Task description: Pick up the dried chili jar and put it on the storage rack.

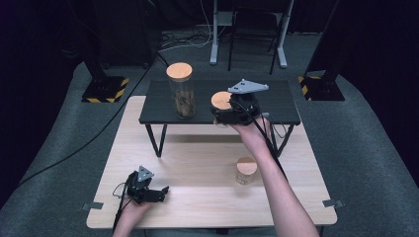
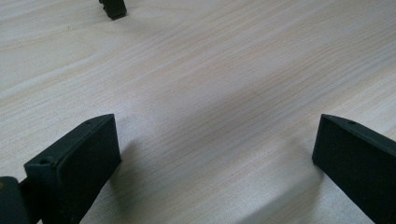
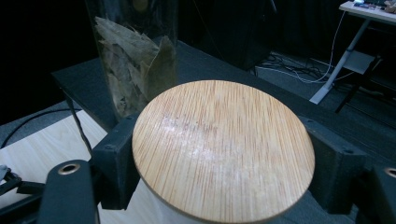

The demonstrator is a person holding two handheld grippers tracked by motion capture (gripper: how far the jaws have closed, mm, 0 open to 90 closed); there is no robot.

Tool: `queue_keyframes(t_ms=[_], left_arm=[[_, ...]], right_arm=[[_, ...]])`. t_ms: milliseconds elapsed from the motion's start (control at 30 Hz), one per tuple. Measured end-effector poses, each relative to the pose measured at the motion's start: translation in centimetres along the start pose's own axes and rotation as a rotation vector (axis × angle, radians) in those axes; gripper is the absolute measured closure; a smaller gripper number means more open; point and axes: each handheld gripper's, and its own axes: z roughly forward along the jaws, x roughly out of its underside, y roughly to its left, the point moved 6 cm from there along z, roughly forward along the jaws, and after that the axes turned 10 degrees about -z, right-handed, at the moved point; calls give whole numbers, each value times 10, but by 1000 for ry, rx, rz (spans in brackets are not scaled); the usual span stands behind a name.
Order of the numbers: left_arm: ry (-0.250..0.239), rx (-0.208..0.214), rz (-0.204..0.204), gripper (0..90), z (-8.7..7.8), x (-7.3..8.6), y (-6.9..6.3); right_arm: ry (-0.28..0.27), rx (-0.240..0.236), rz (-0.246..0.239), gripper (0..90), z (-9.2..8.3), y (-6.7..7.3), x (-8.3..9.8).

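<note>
Bamboo lid (image 3: 223, 149) sits right under my right gripper's camera, a black jaw pressed against either side of it, so my right gripper (image 1: 230, 109) is clamped on this small jar (image 1: 222, 104), apparently by its lid. I hold it above the front edge of the black shelf (image 1: 276, 98), near the tall jar (image 1: 181, 90) of dried leaves, probably to set it beside that one. Another small jar (image 1: 246, 171) waits on the wooden table (image 1: 197, 163). My left gripper (image 1: 148, 190) rests low over the table, jaws wide apart and empty.
</note>
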Motion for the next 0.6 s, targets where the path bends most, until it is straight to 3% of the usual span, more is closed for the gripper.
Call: queue_keyframes(t_ms=[600], left_arm=[[1, 0, 1, 4, 0, 0, 0]], right_arm=[[18, 29, 14, 230, 28, -10, -9]])
